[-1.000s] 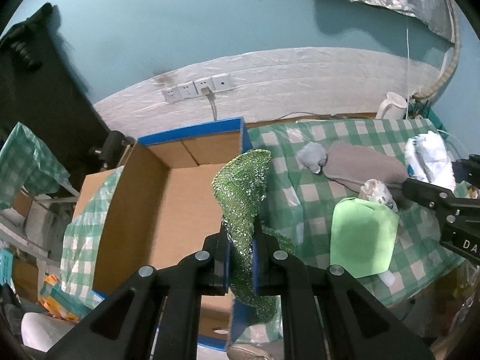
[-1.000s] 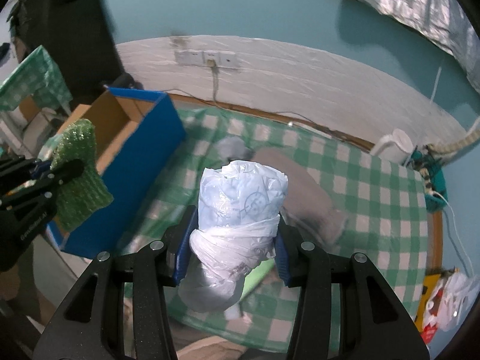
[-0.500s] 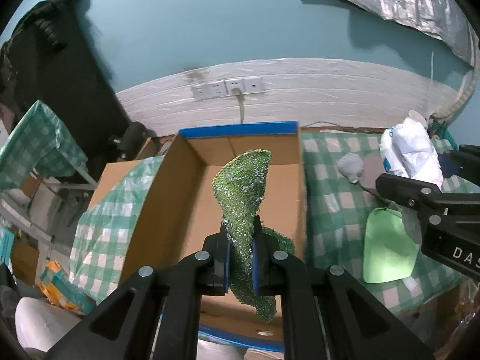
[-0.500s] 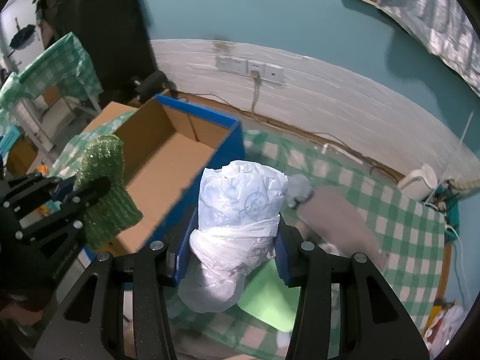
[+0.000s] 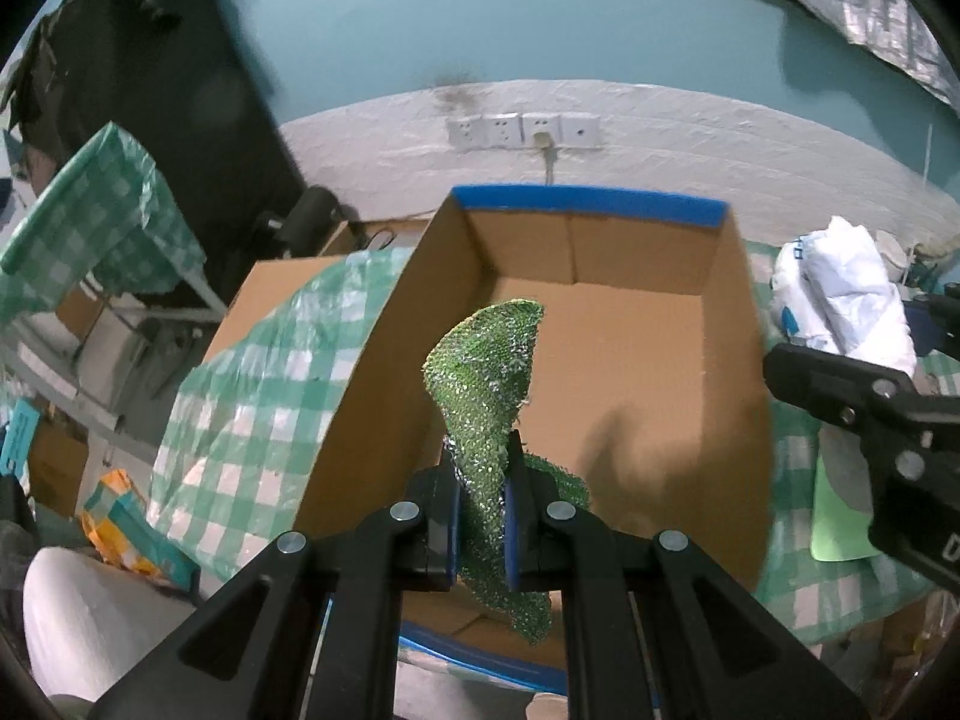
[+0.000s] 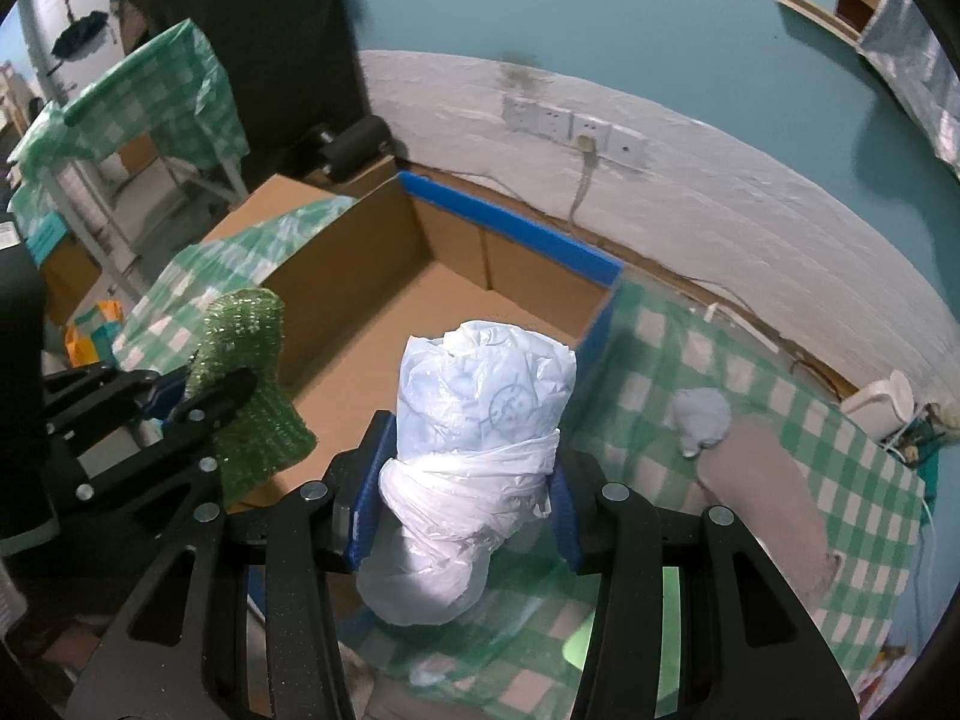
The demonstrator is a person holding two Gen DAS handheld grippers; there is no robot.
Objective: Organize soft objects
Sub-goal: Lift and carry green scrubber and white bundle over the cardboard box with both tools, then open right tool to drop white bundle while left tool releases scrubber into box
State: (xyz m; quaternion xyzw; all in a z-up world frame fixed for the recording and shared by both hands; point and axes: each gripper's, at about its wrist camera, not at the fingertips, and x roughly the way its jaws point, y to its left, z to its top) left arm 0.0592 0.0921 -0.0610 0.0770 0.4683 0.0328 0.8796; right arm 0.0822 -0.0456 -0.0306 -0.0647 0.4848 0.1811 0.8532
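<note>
Left claw [image 5: 483,516] sits at the bottom middle of its view, squeezed tight on a sparkly green cloth [image 5: 489,372] that sticks up between its blue pads. Right behind the cloth is a big cardboard box [image 5: 729,360] with blue edges. Nothing can be seen on the brown floor of the box.

Right claw [image 6: 462,504], at the bottom middle of its view, holds a fat white plastic bag bundle [image 6: 474,420] with a faint blue drawing on it. The bundle hangs by the box's near corner.

On the green checked tabletop [image 6: 798,414] at the right lie a small grey ball [image 6: 699,420] and a grey-brown cloth [image 6: 762,480]. A light green thing [image 5: 837,516] lies near the edge.

White letters on the right claw are cut off and cannot be read.
</note>
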